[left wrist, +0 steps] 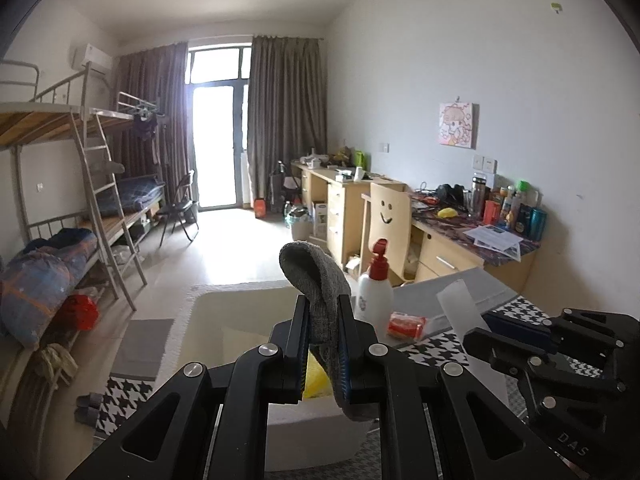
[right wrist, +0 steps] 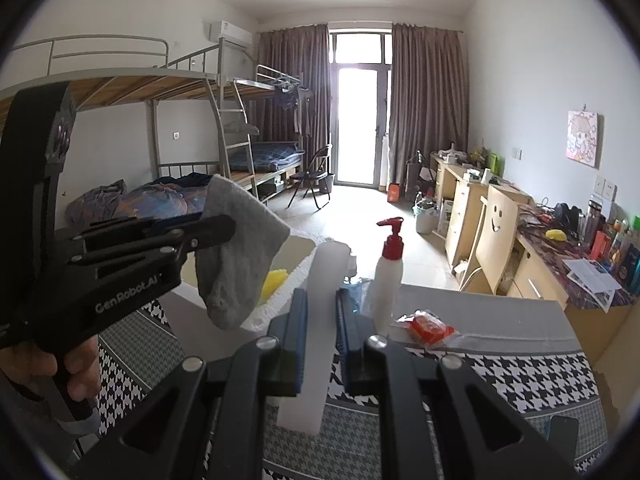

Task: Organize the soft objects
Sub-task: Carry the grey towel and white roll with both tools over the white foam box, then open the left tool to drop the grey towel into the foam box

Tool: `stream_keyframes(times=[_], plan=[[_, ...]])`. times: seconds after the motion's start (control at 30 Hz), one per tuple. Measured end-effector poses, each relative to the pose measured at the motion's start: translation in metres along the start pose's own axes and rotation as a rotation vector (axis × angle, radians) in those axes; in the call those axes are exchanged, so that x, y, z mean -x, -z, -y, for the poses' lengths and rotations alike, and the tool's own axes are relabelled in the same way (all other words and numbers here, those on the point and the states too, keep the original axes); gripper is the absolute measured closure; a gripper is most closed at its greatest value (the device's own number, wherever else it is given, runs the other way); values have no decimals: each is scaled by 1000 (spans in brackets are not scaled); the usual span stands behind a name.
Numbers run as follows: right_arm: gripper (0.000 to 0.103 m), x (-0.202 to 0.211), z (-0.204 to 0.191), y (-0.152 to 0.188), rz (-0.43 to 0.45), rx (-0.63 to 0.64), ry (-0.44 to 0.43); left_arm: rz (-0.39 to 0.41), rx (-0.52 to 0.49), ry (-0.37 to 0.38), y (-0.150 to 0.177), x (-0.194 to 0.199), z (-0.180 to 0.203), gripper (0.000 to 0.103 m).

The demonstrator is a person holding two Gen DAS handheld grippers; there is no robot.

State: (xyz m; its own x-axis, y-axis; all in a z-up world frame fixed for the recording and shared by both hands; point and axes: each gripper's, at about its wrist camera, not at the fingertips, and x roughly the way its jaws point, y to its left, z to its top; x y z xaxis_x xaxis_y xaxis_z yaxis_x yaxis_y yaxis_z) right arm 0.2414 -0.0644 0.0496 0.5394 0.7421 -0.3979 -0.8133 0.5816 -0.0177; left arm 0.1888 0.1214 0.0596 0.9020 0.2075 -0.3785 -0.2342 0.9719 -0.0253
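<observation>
My left gripper (left wrist: pixel 323 308) is shut on a grey sock (left wrist: pixel 316 276) and holds it above a white foam box (left wrist: pixel 224 312). The sock hangs from its jaws in the right wrist view (right wrist: pixel 240 256), where the left gripper (right wrist: pixel 230 226) shows at the left. A yellow soft thing (right wrist: pixel 274 280) lies inside the box (right wrist: pixel 296 276). My right gripper (right wrist: pixel 322 304) is shut on a white translucent strip (right wrist: pixel 320 320) above the houndstooth cloth (right wrist: pixel 520 376). The right gripper shows at the right edge of the left wrist view (left wrist: pixel 480 330).
A white pump bottle with a red top (right wrist: pixel 386 280) and a red packet (right wrist: pixel 430 326) stand on the table behind the strip. A chair (right wrist: pixel 498 236) and cluttered desks (right wrist: pixel 560 256) lie to the right. Bunk beds (right wrist: pixel 192 152) line the left wall.
</observation>
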Motion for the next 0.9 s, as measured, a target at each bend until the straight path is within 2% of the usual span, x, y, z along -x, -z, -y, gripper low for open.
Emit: stream_keyframes(times=[0.33, 0.9], plan=[[86, -7, -4, -2, -4, 26, -19, -9, 11, -50, -3, -11, -17, 90], [86, -15, -7, -4, -18, 42, -28, -67, 25, -131, 5, -41, -41, 90]])
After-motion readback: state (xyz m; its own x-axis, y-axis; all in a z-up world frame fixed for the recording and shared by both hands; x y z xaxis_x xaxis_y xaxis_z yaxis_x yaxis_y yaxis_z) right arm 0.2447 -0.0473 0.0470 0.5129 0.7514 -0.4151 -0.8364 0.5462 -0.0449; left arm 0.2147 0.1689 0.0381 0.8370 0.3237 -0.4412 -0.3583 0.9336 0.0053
